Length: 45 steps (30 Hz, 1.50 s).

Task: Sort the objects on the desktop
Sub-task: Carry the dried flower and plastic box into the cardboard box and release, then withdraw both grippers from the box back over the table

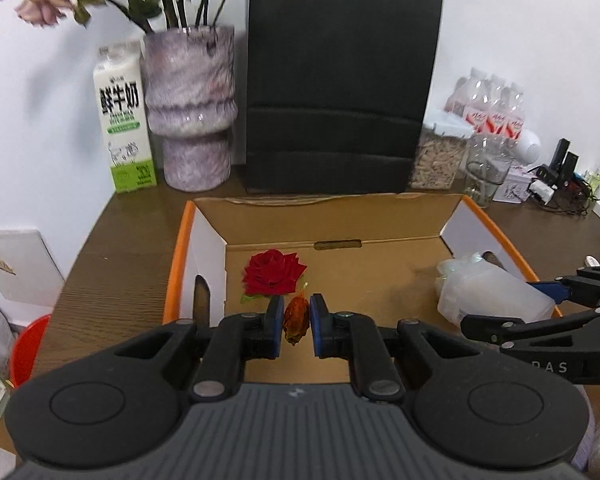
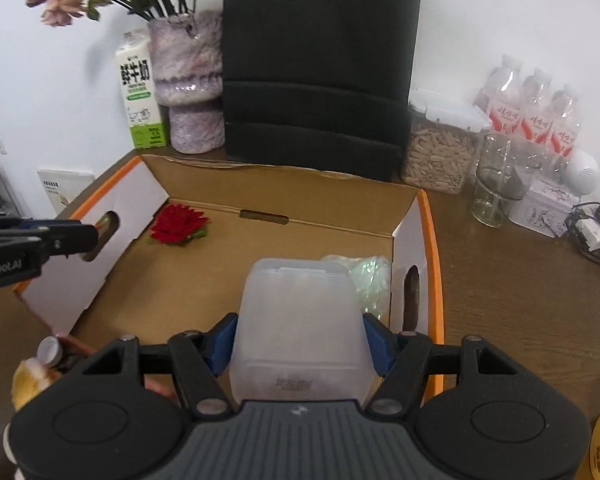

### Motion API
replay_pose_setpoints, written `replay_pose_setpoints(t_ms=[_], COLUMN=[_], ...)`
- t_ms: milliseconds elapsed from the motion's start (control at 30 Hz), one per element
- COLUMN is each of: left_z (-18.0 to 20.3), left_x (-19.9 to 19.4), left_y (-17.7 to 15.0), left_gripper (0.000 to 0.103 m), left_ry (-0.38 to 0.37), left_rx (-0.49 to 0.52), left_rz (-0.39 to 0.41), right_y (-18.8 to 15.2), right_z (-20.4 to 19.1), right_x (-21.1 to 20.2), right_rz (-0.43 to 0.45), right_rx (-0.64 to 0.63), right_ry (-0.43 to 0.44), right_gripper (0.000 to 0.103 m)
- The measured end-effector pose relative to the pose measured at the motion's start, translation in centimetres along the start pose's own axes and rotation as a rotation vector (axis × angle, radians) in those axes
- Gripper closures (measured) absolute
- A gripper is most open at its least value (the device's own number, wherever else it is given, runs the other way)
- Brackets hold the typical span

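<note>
Over the open cardboard box (image 1: 204, 216), lower centre, the left gripper (image 1: 296, 322) is pinching a small brown dried fruit (image 1: 296, 320); the right gripper (image 2: 300, 344) is clamping a translucent white plastic container (image 2: 300, 320).

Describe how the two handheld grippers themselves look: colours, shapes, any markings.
Both match. The left gripper has a ribbed grey body, two round black housings with circular recesses, black linkage arms on silver pivot pins, and blue pads on black fingers. The right gripper is built the same. White lettering runs along each one's side. No cables or sleeves show.
</note>
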State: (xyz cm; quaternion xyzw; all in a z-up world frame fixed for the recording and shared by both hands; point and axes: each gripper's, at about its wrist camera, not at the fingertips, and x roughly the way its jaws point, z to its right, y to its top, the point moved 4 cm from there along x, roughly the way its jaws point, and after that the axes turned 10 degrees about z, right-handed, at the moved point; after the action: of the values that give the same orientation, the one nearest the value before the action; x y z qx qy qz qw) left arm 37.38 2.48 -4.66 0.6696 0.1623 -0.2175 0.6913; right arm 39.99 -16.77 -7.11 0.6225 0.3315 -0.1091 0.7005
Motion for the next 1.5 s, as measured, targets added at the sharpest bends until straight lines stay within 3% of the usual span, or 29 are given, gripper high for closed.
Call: replay_pose_setpoints(t_ms=[367, 767, 800, 833, 933, 1000, 1200, 1500], left_z=[-0.5, -0.7, -0.7, -0.8, -0.8, -0.8, -0.7, -0.4], left_x=[4.8, 6.8, 6.8, 6.7, 6.2, 5.8, 4.4, 3.0], left_y=[-0.4, -1.2, -1.2, -1.2, -1.1, -0.9, -0.3, -0.4], left_gripper=[0.089, 0.087, 0.079, 0.058, 0.020, 0.000, 0.000, 0.000], left_ry=[0.021, 0.044, 0.046, 0.049, 0.053, 0.058, 0.078, 0.075], left_rx=[0.006, 0.013, 0.016, 0.014, 0.010, 0.009, 0.027, 0.034], left_rz=[-0.069, -0.118, -0.115, -0.114, -0.080, -0.069, -0.005, 0.004], right_y=[0.9, 0.6, 0.7, 0.7, 1.0, 1.1, 1.5, 1.6], right_z=[1.2, 1.3, 1.3, 1.4, 1.4, 1.4, 1.6, 1.3], right_x=[5.2, 7.2, 7.1, 7.1, 6.6, 6.2, 4.9, 3.1], right_rz=[-0.072, -0.097, -0.098, -0.096, -0.080, -0.058, -0.023, 0.006], right_rx=[-0.002, -0.021, -0.017, -0.014, -0.006, -0.011, 0.007, 0.006], right_ry=[-0.045, -0.048, -0.045, -0.036, -0.023, -0.026, -0.020, -0.020], right_gripper=[0.039, 0.039, 0.039, 0.035, 0.013, 0.010, 0.009, 0.009])
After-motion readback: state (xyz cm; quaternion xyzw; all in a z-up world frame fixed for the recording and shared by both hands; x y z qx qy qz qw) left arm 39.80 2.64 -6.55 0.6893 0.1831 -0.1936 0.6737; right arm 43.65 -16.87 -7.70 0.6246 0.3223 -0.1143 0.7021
